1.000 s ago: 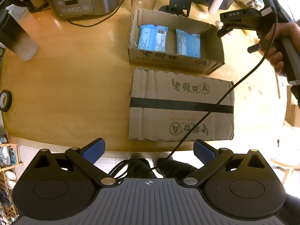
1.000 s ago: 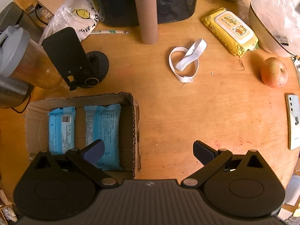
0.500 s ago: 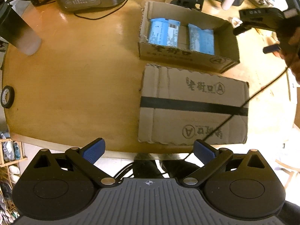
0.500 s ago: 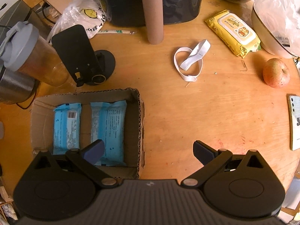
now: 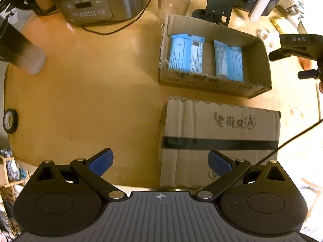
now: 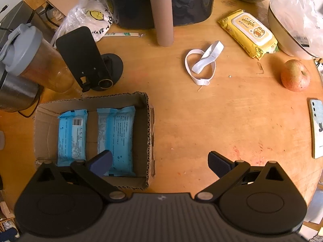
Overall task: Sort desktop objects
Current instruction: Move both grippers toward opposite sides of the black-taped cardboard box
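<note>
At the far left edge of the table (image 5: 90,104) a tape roll (image 5: 10,120) is lying alone, well apart from everything else, and a cooker (image 5: 90,4) is standing at the back. The left gripper (image 5: 159,162) is hovering over the near edge with its jaws spread wide and nothing between them, probably waiting its turn. Just to its right a flat cardboard (image 5: 220,139) is lying beside the open box (image 5: 212,84), which is holding two blue packs (image 5: 186,54) side by side, so the box appears to be serving as the sorting bin. Further right, the right gripper (image 6: 159,162) is hanging above the box's right wall and the bare wood, jaws likewise spread and empty, likely looking for the next item. Beyond it, loose things are sitting unsorted: a white band (image 6: 201,64), a yellow wipes pack (image 6: 249,33), an apple (image 6: 295,78) and a phone (image 6: 317,129) at the right rim, all well apart from the box.
</note>
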`<state>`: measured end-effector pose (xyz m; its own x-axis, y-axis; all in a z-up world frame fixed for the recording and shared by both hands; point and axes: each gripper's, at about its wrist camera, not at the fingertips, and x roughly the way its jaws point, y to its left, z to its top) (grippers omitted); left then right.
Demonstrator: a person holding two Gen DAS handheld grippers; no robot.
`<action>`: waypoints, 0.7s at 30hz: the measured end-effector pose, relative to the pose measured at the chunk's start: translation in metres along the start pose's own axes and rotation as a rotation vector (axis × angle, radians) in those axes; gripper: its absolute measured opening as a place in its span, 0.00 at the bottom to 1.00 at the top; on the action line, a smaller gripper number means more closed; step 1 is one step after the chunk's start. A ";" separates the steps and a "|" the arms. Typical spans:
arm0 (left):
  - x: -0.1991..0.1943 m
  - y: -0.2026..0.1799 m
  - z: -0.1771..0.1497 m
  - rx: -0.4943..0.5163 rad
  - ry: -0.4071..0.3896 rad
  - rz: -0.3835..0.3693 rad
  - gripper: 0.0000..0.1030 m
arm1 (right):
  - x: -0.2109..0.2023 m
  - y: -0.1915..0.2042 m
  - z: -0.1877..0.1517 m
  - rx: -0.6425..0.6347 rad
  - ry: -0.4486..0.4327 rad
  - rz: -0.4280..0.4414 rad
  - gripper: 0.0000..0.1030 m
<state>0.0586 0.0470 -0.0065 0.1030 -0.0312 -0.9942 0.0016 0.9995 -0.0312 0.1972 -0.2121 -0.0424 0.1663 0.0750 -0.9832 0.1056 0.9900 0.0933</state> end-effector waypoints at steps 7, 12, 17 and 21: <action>-0.001 -0.005 0.014 0.031 -0.013 -0.001 1.00 | 0.000 -0.002 0.000 0.012 -0.001 0.003 1.00; 0.002 -0.007 0.016 0.048 -0.003 0.002 1.00 | 0.000 -0.002 -0.003 0.015 -0.001 0.011 1.00; 0.004 -0.007 0.016 0.057 0.006 -0.001 1.00 | -0.001 0.001 -0.008 -0.006 0.000 0.019 1.00; 0.004 -0.008 0.016 0.062 0.009 -0.005 1.00 | -0.002 0.002 -0.015 -0.012 0.006 0.015 1.00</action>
<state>0.0745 0.0392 -0.0091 0.0940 -0.0360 -0.9949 0.0633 0.9975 -0.0301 0.1824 -0.2083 -0.0422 0.1614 0.0907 -0.9827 0.0915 0.9901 0.1064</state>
